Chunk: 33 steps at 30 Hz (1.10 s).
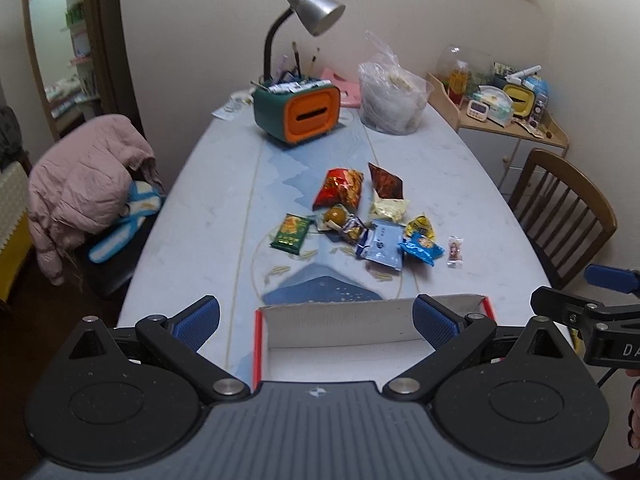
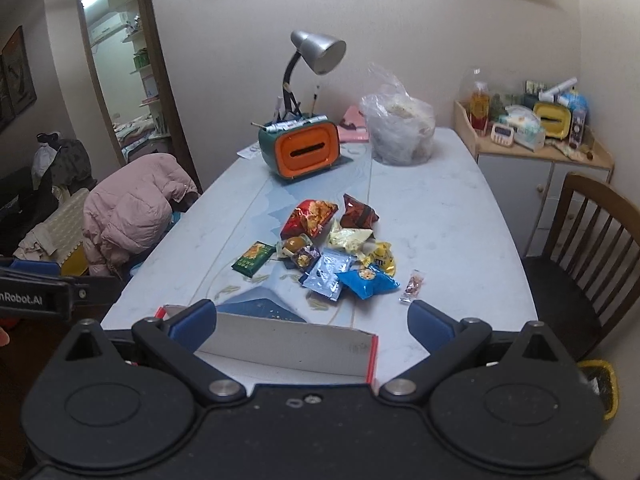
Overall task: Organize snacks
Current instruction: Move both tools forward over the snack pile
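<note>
A heap of snack packets lies mid-table: a red chip bag [image 1: 339,188] [image 2: 308,217], a dark red bag [image 1: 385,182] [image 2: 359,212], a green packet [image 1: 291,234] [image 2: 253,259], a pale blue pouch [image 1: 381,246] [image 2: 327,273], a blue bag [image 1: 422,249] [image 2: 368,282] and a small wrapped candy [image 1: 455,251] [image 2: 413,286]. A white cardboard box with red edges [image 1: 320,320] [image 2: 288,344] sits at the near table edge. My left gripper [image 1: 316,320] hovers open over the box. My right gripper [image 2: 312,326] is open too, above the box's right end. Both hold nothing.
At the far end stand a green and orange tissue box [image 1: 298,114] [image 2: 301,151] with a desk lamp [image 1: 316,10], and a clear plastic bag [image 1: 394,96] [image 2: 400,132]. A wooden chair [image 1: 560,208] [image 2: 588,240] is right; a chair with a pink jacket [image 1: 80,188] [image 2: 136,208] is left.
</note>
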Available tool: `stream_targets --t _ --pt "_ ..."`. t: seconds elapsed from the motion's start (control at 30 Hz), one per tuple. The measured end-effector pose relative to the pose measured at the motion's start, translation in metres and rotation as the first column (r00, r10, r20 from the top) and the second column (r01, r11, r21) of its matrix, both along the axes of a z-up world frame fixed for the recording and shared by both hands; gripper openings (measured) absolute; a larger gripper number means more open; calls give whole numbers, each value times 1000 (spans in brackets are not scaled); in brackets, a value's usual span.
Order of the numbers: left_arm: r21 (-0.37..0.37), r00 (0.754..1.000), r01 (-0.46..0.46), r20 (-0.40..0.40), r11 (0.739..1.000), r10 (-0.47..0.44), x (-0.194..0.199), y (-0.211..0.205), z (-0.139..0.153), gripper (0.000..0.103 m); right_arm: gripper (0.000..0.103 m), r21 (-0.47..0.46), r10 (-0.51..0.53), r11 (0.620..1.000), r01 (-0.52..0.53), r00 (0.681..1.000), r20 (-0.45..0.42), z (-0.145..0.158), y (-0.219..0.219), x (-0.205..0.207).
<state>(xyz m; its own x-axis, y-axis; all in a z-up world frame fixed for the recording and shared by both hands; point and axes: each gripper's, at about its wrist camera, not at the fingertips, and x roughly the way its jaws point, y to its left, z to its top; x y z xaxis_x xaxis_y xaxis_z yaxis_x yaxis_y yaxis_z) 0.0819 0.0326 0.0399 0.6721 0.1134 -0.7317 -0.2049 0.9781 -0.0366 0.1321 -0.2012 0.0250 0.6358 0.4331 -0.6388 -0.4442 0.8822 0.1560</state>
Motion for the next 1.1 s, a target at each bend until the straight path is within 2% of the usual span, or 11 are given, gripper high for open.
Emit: stream_targets --t 0.23,0.37,0.6,0.83,0.97,1.1 --pt "35 998 66 -18 997 -65 42 -8 14 103 94 0 -51 999 51 996 -79 9 -19 48" --pt "52 994 106 -22 993 -105 72 -17 22 103 93 -35 -89 996 86 993 -73 13 -28 78" --pt "31 985 160 -65 987 -158 128 -28 24 103 90 -88 -123 989 117 990 -71 14 -42 129" --pt "10 985 136 -107 991 -134 178 -22 6 103 88 -106 -118 989 106 987 -113 4 -45 174" --pt "0 981 123 -151 992 -121 204 -16 -15 103 87 -104 -79 993 62 983 -164 -10 -37 196" --pt "-44 978 74 -194 996 -82 230 -6 -42 103 85 -114 -52 993 24 968 -245 -36 -24 218"
